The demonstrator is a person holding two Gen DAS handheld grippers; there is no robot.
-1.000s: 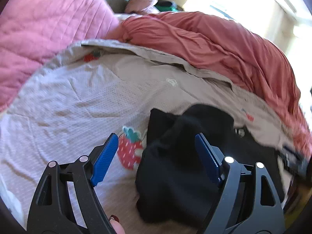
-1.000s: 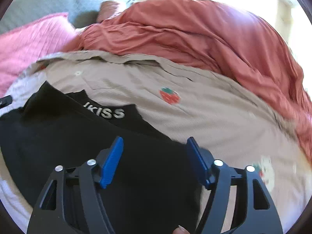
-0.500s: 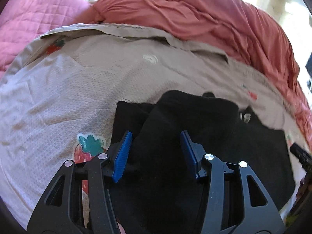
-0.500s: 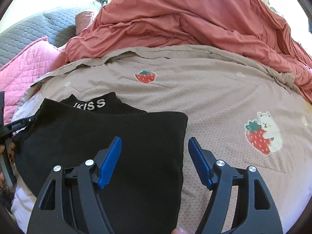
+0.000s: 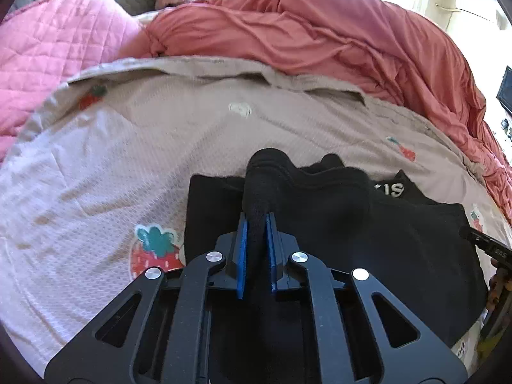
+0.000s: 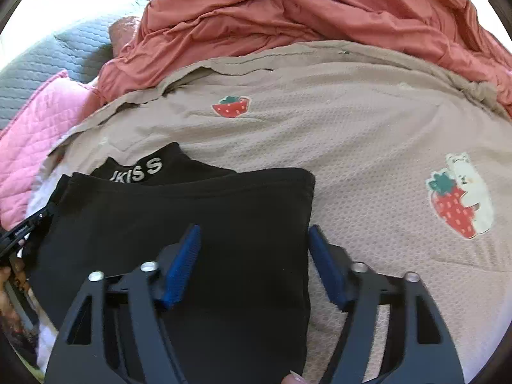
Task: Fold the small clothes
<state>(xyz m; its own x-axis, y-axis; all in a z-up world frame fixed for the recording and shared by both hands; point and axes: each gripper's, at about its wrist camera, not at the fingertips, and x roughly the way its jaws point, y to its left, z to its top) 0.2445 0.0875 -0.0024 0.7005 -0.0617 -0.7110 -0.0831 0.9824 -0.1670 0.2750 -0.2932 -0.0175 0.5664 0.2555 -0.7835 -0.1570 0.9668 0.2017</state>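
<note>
The landmark is the beige strawberry-print blanket (image 6: 368, 147), which covers the bed and carries everything else. Beyond its far edge lies a crumpled coral-red duvet (image 5: 336, 41), and to the far left of the blanket there is a pink quilted cover (image 5: 54, 48) with a grey quilted surface (image 6: 54, 60) behind it. On the blanket itself, a large strawberry patch (image 5: 153, 249) sits just left of the garment, and a strawberry-and-bear patch (image 6: 457, 198) is well to its right. Nothing lies over the garment except the tools. The black garment (image 6: 192, 217) lies on the near part of the blanket, folded into a roughly square shape with a straight right edge; a collar with white letters "KISS" (image 6: 140, 171) comes out from under its far edge. On the left side the cloth is bunched and raised into a ridge. The left gripper (image 5: 255, 224) is closed tightly on this raised fold of the black garment, with its blue pads (image 5: 242, 249) pressing the cloth from both sides. The right gripper (image 6: 252, 240) stands wide apart above the right part of the garment, its right finger near the straight edge; it holds nothing.
</note>
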